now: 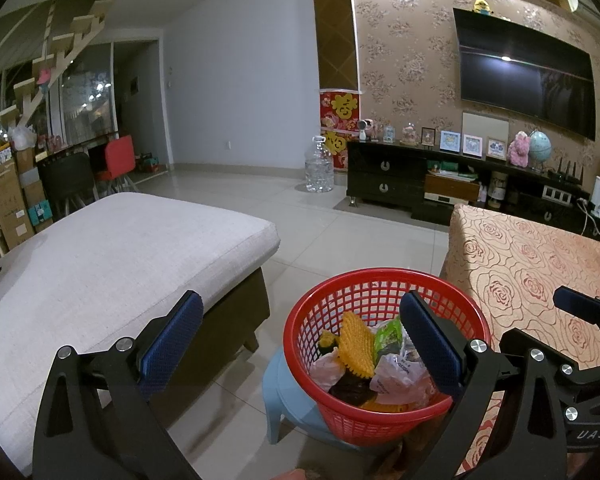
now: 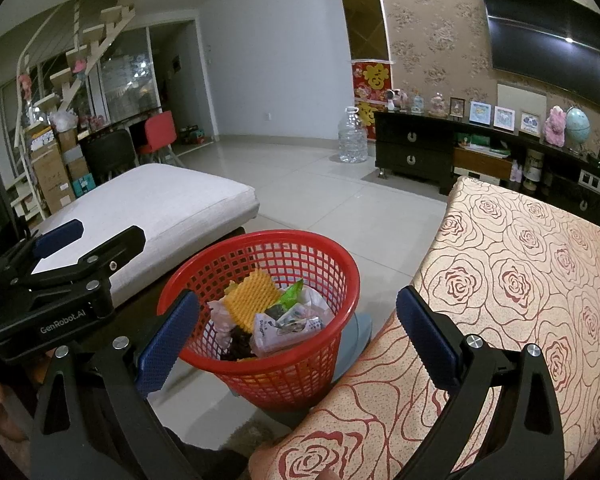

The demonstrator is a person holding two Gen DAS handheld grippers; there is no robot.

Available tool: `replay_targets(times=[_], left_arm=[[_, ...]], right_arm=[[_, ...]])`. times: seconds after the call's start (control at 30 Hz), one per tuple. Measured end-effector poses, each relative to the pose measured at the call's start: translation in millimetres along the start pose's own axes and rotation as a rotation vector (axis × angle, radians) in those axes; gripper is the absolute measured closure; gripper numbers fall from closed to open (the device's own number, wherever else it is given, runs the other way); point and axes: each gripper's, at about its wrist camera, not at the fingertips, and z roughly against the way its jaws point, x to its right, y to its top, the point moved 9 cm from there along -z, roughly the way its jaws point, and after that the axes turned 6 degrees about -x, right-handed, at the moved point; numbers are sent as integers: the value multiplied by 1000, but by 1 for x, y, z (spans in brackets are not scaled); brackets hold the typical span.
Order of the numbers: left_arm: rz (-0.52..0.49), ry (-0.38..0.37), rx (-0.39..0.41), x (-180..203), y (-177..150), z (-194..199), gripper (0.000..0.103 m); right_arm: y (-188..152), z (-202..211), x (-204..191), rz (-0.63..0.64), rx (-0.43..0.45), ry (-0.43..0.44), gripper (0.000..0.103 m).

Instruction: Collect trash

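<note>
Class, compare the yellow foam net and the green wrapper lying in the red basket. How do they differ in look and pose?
The yellow foam net has a ridged lattice surface; the green wrapper is smooth and glossy. The net shows more of itself, standing high among the trash, while only a crumpled part of the wrapper pokes out beside it. Both lie inside the red basket, and neither open tool touches them.

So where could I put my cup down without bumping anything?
The rose-patterned tablecloth, right of the red basket, shows bare, though its far edge is out of view. The grey cushion on the basket's left is bare too. The basket is crowded with yellow foam netting and wrappers.
</note>
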Motion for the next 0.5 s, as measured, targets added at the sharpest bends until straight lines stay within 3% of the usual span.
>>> replay_targets(times=[0.33,0.5], left_arm=[[-4,-18,-2,2,1,3,8],[-29,10,0,4,1,6,8]], right_arm=[[-2,-1,-1,3,-4,1,7],[-5,-2,1,-2,-10,1,7]])
